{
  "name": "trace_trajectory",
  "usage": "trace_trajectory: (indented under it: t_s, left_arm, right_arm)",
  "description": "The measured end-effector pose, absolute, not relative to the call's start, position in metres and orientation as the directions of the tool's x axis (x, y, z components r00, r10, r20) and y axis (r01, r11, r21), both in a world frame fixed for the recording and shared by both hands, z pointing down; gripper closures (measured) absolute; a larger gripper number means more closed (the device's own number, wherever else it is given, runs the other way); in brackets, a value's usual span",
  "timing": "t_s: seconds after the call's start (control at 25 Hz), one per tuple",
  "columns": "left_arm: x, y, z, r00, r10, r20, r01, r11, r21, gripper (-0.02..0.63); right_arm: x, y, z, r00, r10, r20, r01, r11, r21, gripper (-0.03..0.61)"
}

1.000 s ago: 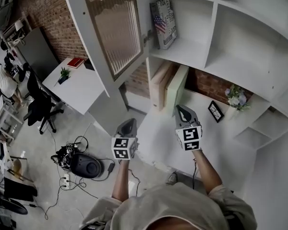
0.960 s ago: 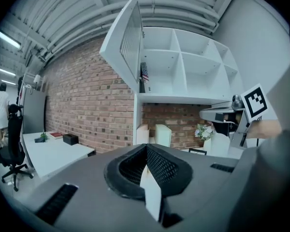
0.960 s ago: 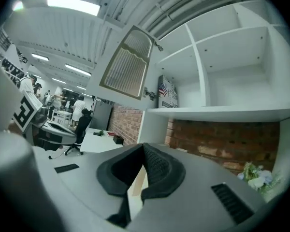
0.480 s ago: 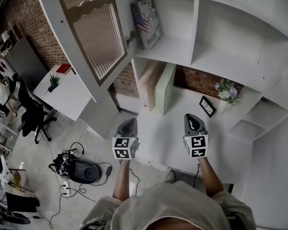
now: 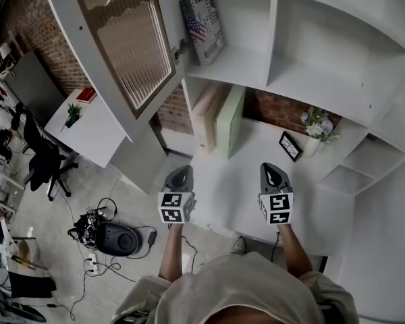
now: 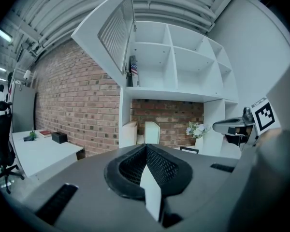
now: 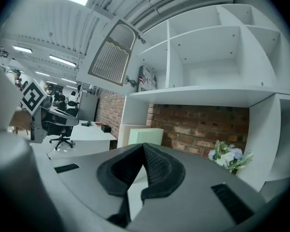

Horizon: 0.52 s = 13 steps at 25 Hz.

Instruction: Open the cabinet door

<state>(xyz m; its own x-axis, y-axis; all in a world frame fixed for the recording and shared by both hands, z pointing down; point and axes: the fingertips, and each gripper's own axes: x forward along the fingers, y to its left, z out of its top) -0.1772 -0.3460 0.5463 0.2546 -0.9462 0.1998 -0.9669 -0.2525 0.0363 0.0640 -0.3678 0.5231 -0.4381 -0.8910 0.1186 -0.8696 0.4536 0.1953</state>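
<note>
A white shelf unit fills the upper right of the head view, its compartments open to the front. The cabinet door is at the upper left of the frame. It is swung wide out from the unit's leftmost upper compartment, and its ribbed centre panel is turned toward the room. Below the shelves a white desk runs across the middle of the frame against a brick wall. A second white table stands at the left, with an office chair beside it. On the floor at lower left lies a black device among tangled cables.

Two tall folders, one beige and one pale green, stand upright side by side on the desk under the shelf. A book with a flag cover leans in the compartment just right of the open door. At the right end of the desk are a bunch of flowers and a small picture frame propped just beside it.

The left gripper and right gripper sit side by side in the lower centre of the frame, well apart from the door. Each is clenched, its tips meeting with nothing between them.
</note>
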Motion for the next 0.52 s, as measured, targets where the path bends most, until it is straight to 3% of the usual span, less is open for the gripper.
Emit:
trace_trajectory:
  t_s: [0.52]
  left_arm:
    - [-0.1762, -0.3357, 0.5508, 0.251, -0.948, 0.199, -0.968, -0.245, 0.051, 0.588]
  right_arm:
    - [0.0598, -0.3648, 0.5240, -0.452, -0.883, 0.123, -0.862, 0.468, 0.193, 0.566]
